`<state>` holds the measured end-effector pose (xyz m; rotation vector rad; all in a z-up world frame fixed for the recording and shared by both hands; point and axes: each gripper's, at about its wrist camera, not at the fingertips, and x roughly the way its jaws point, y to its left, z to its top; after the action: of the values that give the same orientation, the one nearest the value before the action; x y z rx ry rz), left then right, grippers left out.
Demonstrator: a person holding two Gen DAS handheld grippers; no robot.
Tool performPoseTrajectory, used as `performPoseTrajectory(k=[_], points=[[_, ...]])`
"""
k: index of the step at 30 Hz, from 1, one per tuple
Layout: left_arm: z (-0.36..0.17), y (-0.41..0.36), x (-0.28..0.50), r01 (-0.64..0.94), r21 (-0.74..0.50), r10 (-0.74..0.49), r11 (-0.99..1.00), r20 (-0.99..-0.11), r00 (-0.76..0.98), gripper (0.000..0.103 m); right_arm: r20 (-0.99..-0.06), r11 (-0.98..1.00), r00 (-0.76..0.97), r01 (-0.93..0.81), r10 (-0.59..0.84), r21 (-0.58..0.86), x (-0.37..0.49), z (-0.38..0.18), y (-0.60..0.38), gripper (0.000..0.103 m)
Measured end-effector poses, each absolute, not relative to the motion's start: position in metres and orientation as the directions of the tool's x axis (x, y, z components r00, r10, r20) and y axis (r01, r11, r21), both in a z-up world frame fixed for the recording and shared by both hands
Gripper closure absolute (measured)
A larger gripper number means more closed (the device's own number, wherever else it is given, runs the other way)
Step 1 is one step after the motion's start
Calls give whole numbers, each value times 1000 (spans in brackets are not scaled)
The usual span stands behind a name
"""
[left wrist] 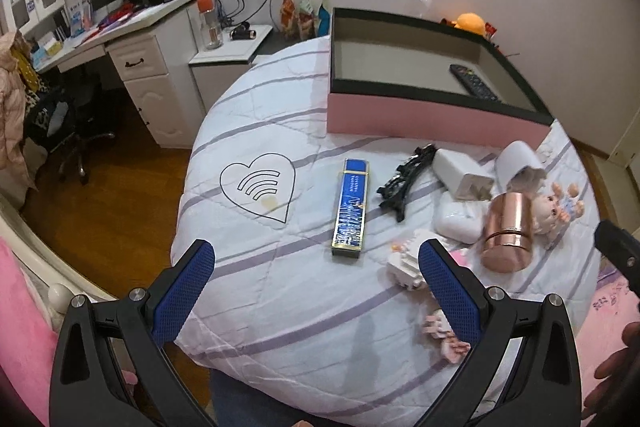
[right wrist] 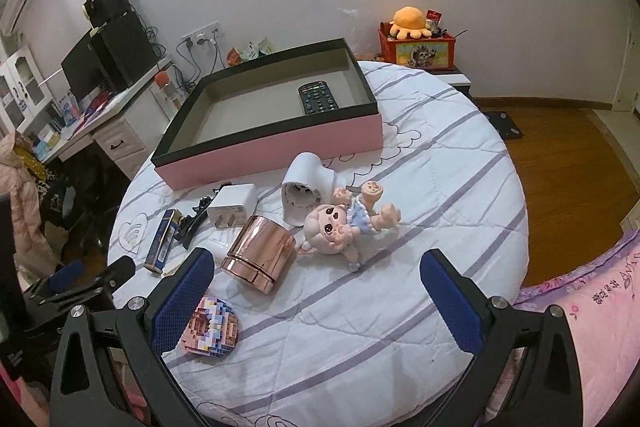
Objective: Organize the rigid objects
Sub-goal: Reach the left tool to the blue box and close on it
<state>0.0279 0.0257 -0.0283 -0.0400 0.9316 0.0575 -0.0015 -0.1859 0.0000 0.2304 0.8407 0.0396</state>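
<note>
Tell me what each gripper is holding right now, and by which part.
Nothing is held. The left gripper and right gripper are both open above the bed, with no object between their fingers.

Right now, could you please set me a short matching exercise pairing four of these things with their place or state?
Things:
1. remote control
2. copper canister
3. doll
4. blue box

Descriptions:
A. lying on its side on the quilt
B. inside the pink tray
C. long and flat, left of the black clip
D. on its back, limbs raised

Pairs: 1-B, 2-A, 3-D, 4-C
</note>
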Motion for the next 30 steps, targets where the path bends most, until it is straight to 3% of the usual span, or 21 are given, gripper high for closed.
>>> performPoseTrajectory(k=[8, 10, 14, 20, 22, 30], points=[[-54, 28, 66, -37, -10, 11, 999, -848, 530, 1, -747, 972, 653, 71, 124, 224, 11, -7, -191, 0], [-59, 28, 75, -29, -8, 8, 1000, -856, 517, 3, -751, 971, 650, 85, 117, 225, 15, -9, -195, 0], [-74, 31, 92, -11, 0, 5, 1000, -882, 472, 17, -763, 970, 638, 102, 108, 222, 25, -14, -197, 0], [-77, 32, 105, 19, 0, -9, 1000, -878, 478, 18, -780, 972, 616, 98, 108, 211, 39, -20, -190, 0], [-76, 33, 108, 29, -10, -23, 1000, -875, 484, 26, -785, 974, 610, 92, 110, 207, 44, -22, -187, 0], [-69, 34, 108, 54, -66, -84, 996, -869, 488, 83, -790, 976, 604, 89, 107, 200, 50, -23, -183, 0]])
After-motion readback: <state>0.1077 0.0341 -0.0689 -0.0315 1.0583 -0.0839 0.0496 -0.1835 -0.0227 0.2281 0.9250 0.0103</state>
